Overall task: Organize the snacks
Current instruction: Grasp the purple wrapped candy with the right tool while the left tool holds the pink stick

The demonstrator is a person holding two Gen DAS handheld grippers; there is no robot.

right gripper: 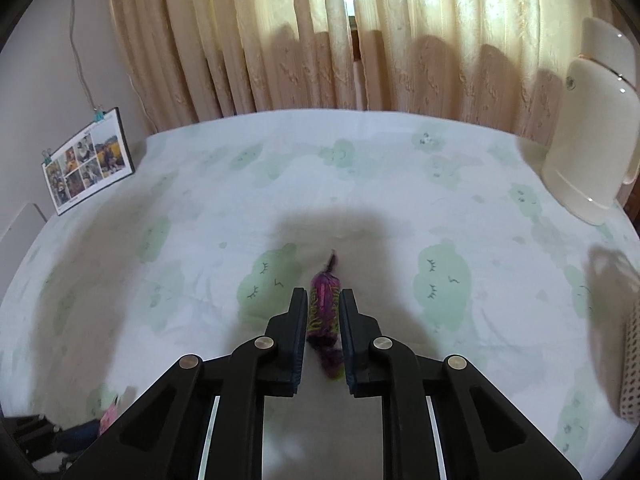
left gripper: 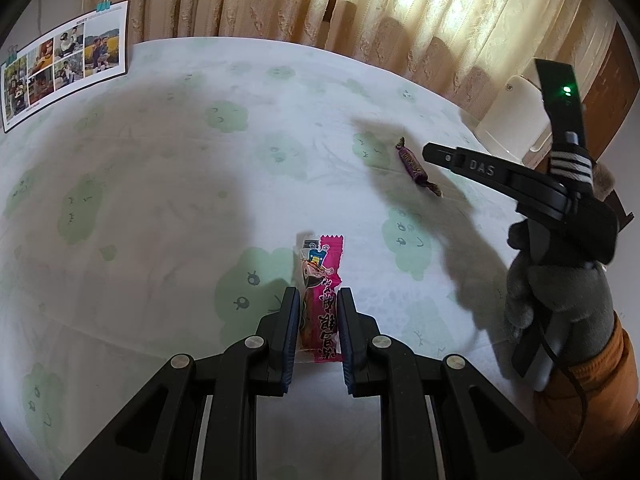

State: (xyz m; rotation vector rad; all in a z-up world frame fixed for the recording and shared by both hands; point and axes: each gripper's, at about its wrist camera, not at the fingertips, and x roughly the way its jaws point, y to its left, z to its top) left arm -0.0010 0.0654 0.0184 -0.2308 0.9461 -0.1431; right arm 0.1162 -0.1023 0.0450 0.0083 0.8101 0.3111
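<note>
A pink snack packet (left gripper: 322,300) lies on the white cloth with green clouds (left gripper: 160,184). My left gripper (left gripper: 319,300) is open with its fingers on either side of the packet, not pressing it. A purple wrapped candy (left gripper: 416,168) lies further right on the cloth. In the right wrist view the same purple candy (right gripper: 326,312) lies between the fingers of my right gripper (right gripper: 325,302), which is open around it. The right gripper's body (left gripper: 560,200) shows in the left wrist view, above and right of the candy. The pink packet (right gripper: 109,416) shows blurred at lower left.
A photo collage card (left gripper: 64,64) stands at the table's back left. A cream chair back (right gripper: 592,128) stands at the right edge. A perforated white basket (right gripper: 632,372) sits at the far right. Curtains (right gripper: 320,40) hang behind the table.
</note>
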